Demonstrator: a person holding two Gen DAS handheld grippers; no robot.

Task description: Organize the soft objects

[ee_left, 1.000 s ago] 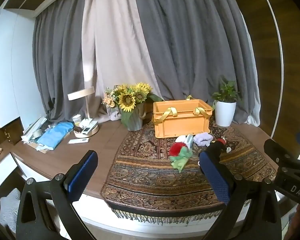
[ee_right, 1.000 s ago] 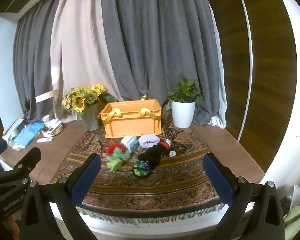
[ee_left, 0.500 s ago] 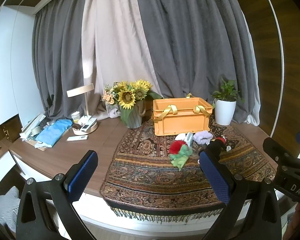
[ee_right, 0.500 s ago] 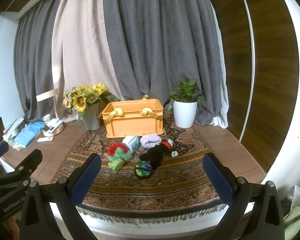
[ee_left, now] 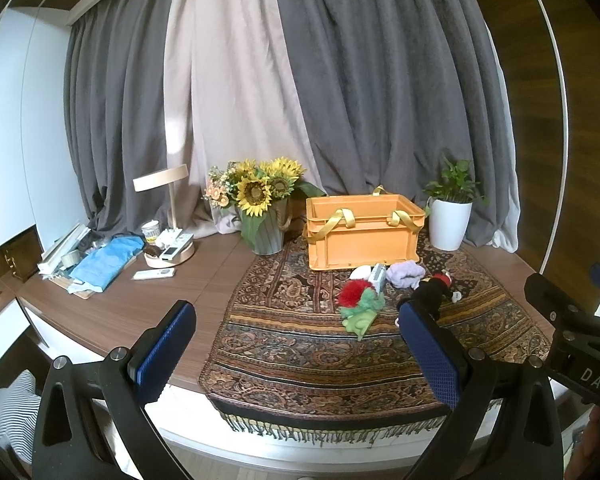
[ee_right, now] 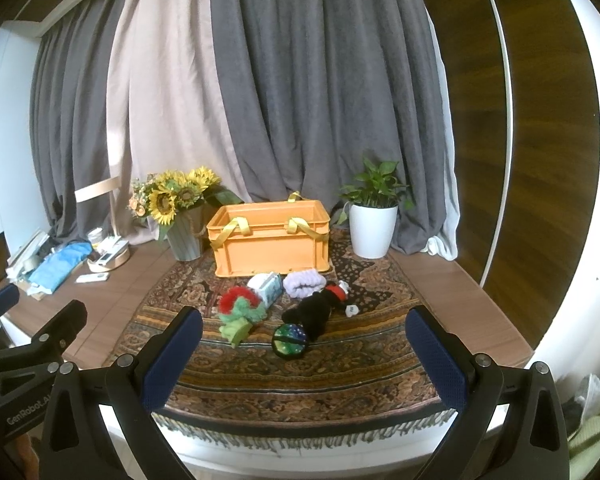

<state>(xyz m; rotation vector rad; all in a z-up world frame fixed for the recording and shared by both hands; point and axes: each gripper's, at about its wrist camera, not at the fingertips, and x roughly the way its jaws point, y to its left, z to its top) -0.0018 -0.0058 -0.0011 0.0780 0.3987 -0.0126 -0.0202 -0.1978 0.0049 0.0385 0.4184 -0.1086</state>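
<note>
Left wrist view: the left tool [ee_left: 296,344] is spread wide and grasps nothing, held at the near edge of the wooden bench [ee_left: 140,300]. Beyond it, on a patterned rug [ee_left: 300,344], lies a small cluster of soft things: a red and green plush toy [ee_left: 358,306], a lilac fluffy cloth [ee_left: 405,273] and a black plush toy [ee_left: 430,293], partly hidden behind the tool's right finger. An orange crate [ee_left: 362,232] with yellow straps stands just behind them.

Right wrist view: the right tool [ee_right: 304,356] is likewise released and empty, well short of the toys. Between its fingers sit the same cluster and a dark green ball [ee_right: 290,340], touching the black plush toy's near end.
</note>
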